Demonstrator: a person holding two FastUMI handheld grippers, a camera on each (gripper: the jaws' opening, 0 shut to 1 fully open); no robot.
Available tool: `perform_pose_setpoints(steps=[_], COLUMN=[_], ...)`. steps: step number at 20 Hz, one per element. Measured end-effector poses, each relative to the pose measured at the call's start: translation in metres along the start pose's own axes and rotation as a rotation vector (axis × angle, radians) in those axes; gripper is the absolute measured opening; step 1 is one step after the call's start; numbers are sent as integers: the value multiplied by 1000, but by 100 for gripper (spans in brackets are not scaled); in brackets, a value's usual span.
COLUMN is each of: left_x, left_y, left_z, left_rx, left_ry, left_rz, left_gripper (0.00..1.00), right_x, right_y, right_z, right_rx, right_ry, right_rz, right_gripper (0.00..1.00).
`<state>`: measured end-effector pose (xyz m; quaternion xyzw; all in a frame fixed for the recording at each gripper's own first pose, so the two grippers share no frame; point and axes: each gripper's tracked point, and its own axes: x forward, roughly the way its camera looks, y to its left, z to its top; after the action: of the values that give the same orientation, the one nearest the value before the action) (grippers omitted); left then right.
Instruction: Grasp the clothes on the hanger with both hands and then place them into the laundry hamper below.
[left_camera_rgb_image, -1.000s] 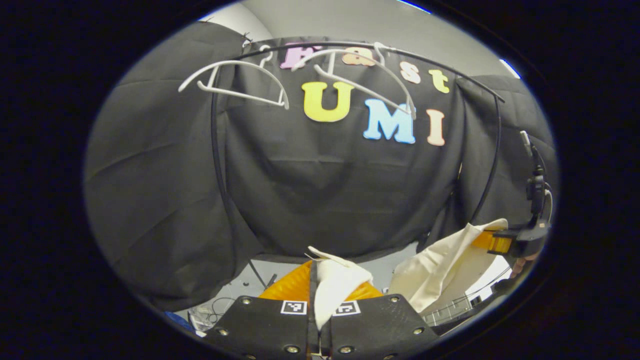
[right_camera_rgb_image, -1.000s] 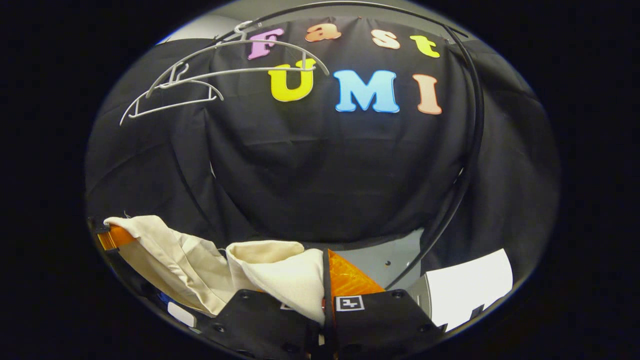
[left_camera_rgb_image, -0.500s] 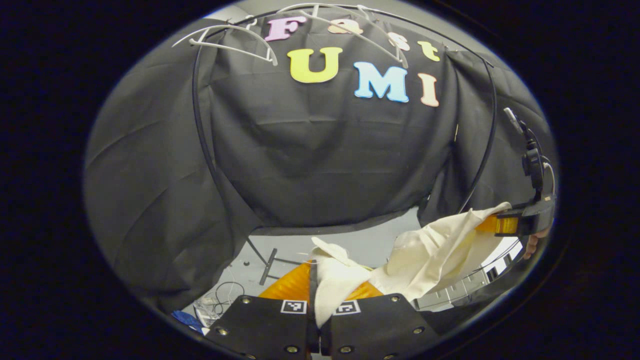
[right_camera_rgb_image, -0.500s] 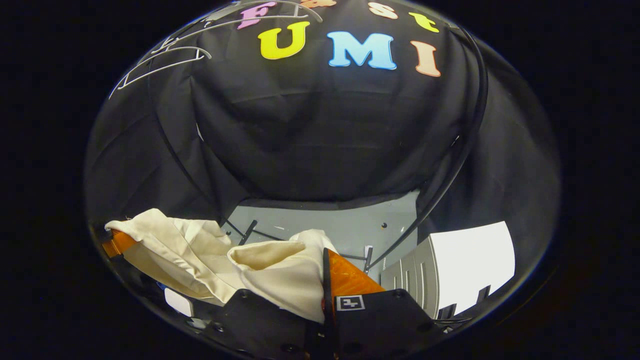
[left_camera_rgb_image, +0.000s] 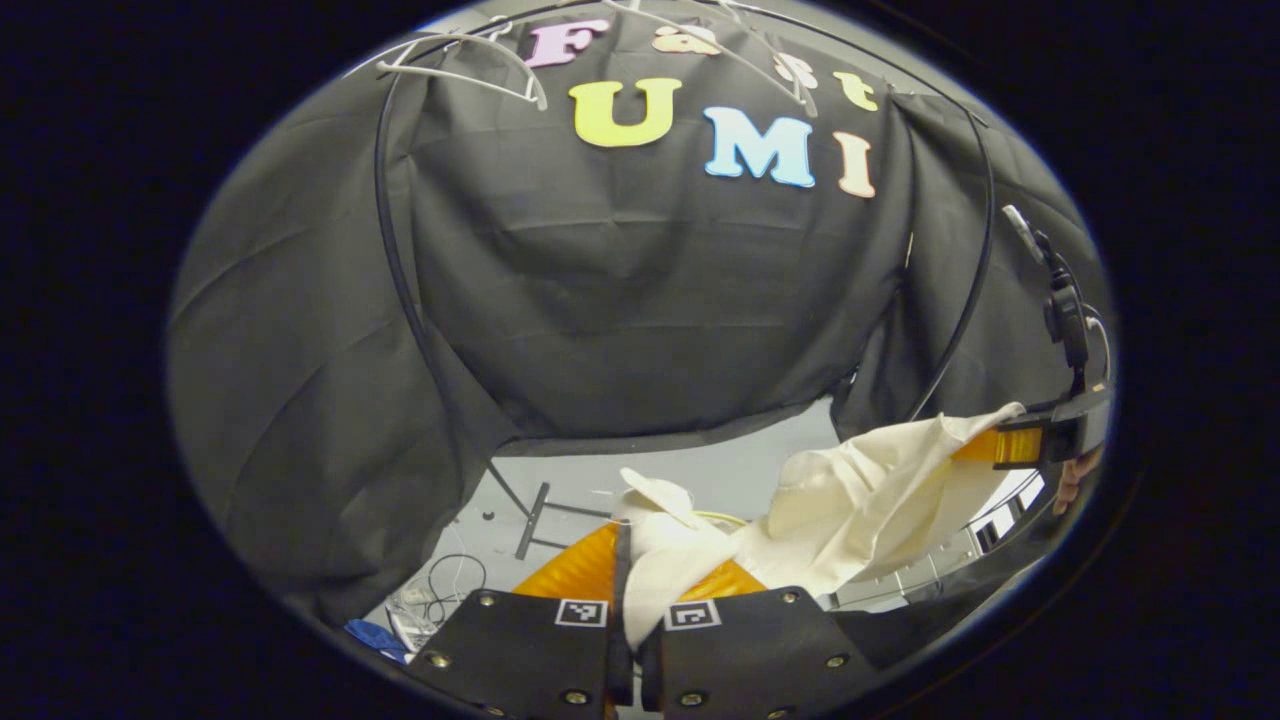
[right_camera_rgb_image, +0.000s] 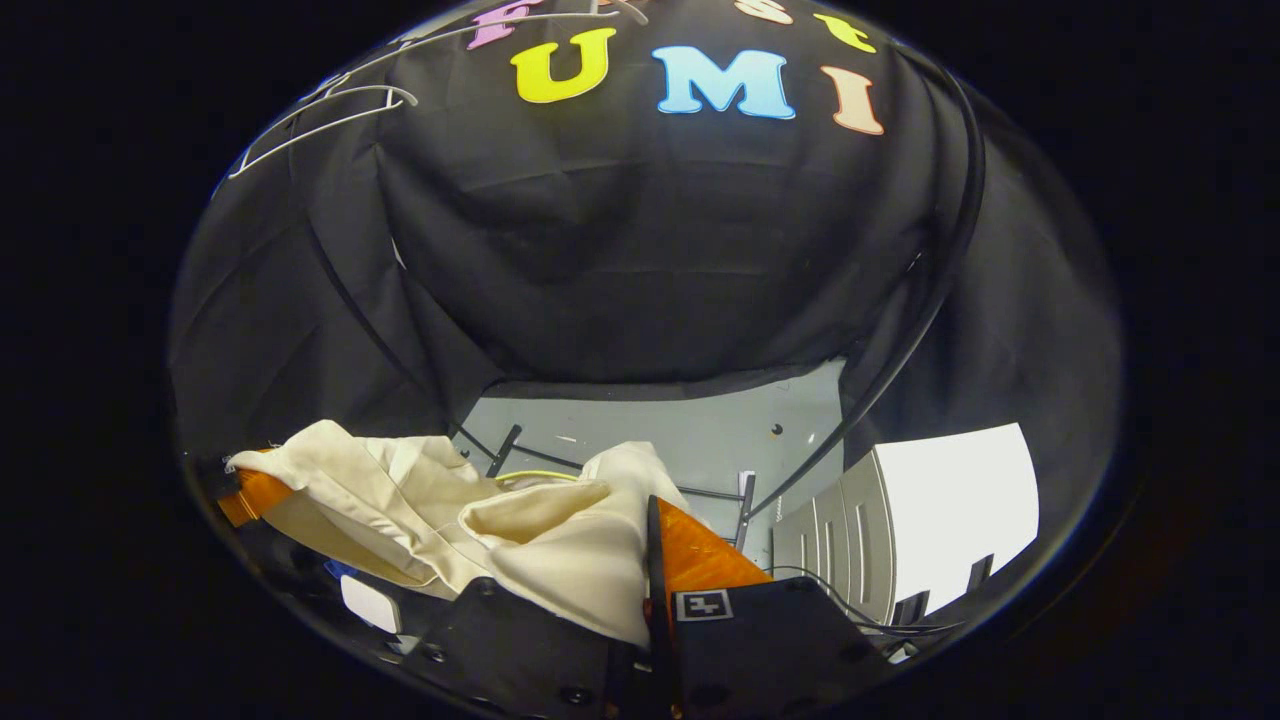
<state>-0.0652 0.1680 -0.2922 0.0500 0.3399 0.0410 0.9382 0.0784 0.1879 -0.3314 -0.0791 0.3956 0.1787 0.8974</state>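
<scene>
A cream garment (left_camera_rgb_image: 850, 510) hangs stretched between my two grippers, off the hangers. My left gripper (left_camera_rgb_image: 625, 545) is shut on one end of it, a fold of cloth sticking up between the orange fingers. The right gripper (left_camera_rgb_image: 1010, 447) shows far right in the left gripper view, pinching the other end. In the right gripper view my right gripper (right_camera_rgb_image: 650, 535) is shut on the garment (right_camera_rgb_image: 520, 525), which drapes left to the left gripper (right_camera_rgb_image: 250, 490). Two bare white hangers (left_camera_rgb_image: 470, 70) hang on the black rail (left_camera_rgb_image: 385, 220) high above. A yellow rim (right_camera_rgb_image: 535, 475) peeks beneath the cloth.
The black rack's legs (left_camera_rgb_image: 535, 515) stand on the grey floor (right_camera_rgb_image: 660, 440). Cables (left_camera_rgb_image: 435, 590) lie at lower left. A white and grey cabinet (right_camera_rgb_image: 920, 530) stands at right in the right gripper view.
Both grippers have come down with the garment: the hangers and wall have risen in the views, more floor shows, and the cloth sags more between them.
</scene>
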Motion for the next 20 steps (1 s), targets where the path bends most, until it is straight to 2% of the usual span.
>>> perform_pose_setpoints(steps=[1,4,5,6,7,8,10,11,12,13,16,20], left_x=[2,6,7,7,6,6,6,1,-1,-4,-20,-48], left_y=[3,4,4,4,4,4,6,11,13,13,14,9], left_z=[-2,-12,-13,-14,-13,-13,-16,-17,-22,-25,-37,-37], left_rx=[3,-13,-29,-40,-42,-43,-41,-37,-39,-47,-85,-100], left_ry=[7,39,49,50,45,42,43,44,48,54,72,69], left_rz=[2,3,3,-3,0,1,10,27,33,37,63,145], left_gripper=[6,8,11,19,30,41,79,99,98,99,98,99], right_x=[3,5,4,5,1,0,-6,-8,-13,-12,-17,-22], right_y=[3,9,11,12,15,20,26,27,23,18,5,-24], right_z=[-2,-9,-13,-16,-12,-7,-2,0,4,1,9,24], right_rx=[-1,-11,-19,-23,-24,-23,-36,-47,-60,-65,-59,-63], right_ry=[4,39,58,68,63,52,35,25,18,11,-24,-84], right_rz=[6,9,11,15,25,41,58,62,57,54,41,40], right_gripper=[15,8,13,23,28,46,82,88,97,100,100,100])
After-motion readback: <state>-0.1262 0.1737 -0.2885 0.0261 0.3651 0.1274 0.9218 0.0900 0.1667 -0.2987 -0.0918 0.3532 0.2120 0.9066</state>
